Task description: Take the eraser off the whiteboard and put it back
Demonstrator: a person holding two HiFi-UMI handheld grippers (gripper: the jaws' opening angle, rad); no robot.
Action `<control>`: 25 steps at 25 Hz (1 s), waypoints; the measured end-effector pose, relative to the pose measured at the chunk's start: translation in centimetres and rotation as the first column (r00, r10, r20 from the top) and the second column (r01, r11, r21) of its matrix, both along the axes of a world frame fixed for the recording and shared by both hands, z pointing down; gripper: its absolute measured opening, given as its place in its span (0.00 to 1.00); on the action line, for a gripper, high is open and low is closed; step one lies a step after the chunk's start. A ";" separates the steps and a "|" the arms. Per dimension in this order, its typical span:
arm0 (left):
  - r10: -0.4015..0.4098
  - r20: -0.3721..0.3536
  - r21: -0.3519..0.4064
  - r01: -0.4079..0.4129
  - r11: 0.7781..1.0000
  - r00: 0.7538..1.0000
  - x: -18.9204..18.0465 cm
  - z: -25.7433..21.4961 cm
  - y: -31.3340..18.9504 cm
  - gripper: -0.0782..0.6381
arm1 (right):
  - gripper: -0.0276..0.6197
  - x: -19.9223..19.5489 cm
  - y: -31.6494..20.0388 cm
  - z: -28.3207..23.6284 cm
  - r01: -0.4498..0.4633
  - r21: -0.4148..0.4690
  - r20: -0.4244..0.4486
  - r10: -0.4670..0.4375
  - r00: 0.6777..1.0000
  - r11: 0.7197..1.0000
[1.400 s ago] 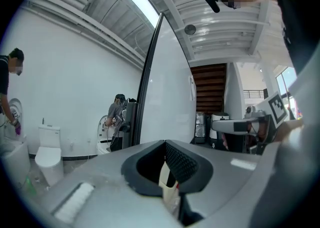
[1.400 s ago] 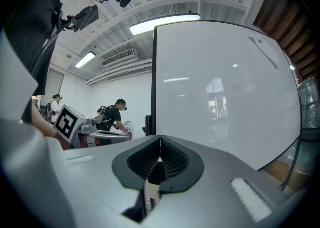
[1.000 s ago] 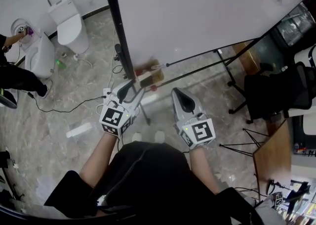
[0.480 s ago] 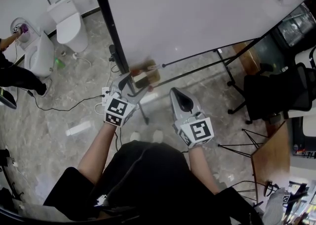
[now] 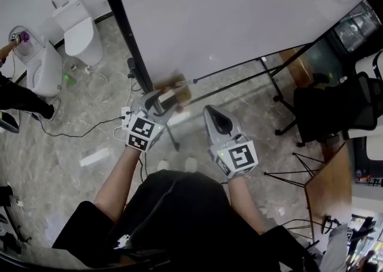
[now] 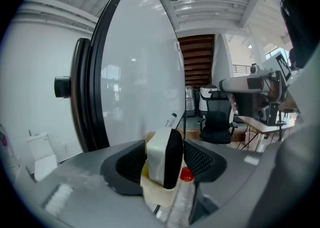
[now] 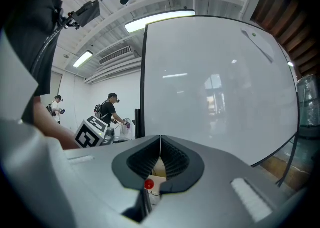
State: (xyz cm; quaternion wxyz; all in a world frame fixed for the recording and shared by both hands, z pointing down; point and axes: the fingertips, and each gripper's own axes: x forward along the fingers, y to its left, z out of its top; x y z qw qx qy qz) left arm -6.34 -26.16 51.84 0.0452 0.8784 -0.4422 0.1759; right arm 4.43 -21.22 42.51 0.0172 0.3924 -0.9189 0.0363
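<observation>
The eraser [image 6: 160, 157], white with a black felt side, stands upright in a beige holder [image 6: 155, 192] at the foot of the whiteboard [image 6: 140, 71]. My left gripper [image 6: 165, 147] has it between its jaws, which have just been closing, and both pads lie against its sides. A red-capped marker [image 6: 186, 176] rests beside it. In the head view the left gripper [image 5: 163, 100] reaches the holder [image 5: 179, 92] under the whiteboard [image 5: 239, 14]. My right gripper [image 5: 209, 111] hangs a little to the right, short of the board. In its own view the right gripper [image 7: 160, 144] is shut on nothing.
The board's black stand legs [image 5: 239, 82] spread over the stone floor. Two white toilets [image 5: 81, 28] and a person [image 5: 15, 94] are at the left. A black office chair [image 5: 335, 109] and a wooden desk [image 5: 329, 193] are at the right. A cable [image 5: 90, 127] crosses the floor.
My left gripper has moved forward from in front of me up to the holder on the board's ledge. My right gripper has stayed in place.
</observation>
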 end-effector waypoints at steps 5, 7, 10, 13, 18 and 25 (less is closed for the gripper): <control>0.002 -0.011 -0.012 -0.002 1.000 1.000 0.1 0.5 0.0 0.42 | 0.06 0.4 0.0 0.1 -0.015 -0.004 -0.001 0.015 1.000 1.000; 0.000 -0.019 -0.014 0.000 1.000 1.000 0.1 0.5 -0.1 0.41 | 0.06 0.5 0.0 0.0 -0.021 -0.002 0.003 0.021 1.000 1.000; -0.003 -0.033 -0.008 0.003 1.000 0.999 -0.1 0.2 -0.1 0.40 | 0.06 0.8 0.0 0.1 -0.031 -0.003 0.007 0.031 0.999 1.000; -0.006 -0.044 0.005 0.006 1.000 0.999 -0.2 -0.5 -0.1 0.40 | 0.06 0.7 -0.1 -0.1 -0.033 -0.001 0.007 0.033 0.999 0.999; -0.007 -0.070 0.039 0.010 0.999 0.998 -0.4 -1.8 0.3 0.40 | 0.06 0.0 0.1 -0.4 -0.020 0.011 0.014 0.020 1.000 1.000; -0.026 -0.112 0.116 0.039 0.992 0.993 -0.6 -6.5 1.5 0.39 | 0.06 -0.8 0.7 -1.3 -0.003 0.036 0.026 0.002 1.000 0.999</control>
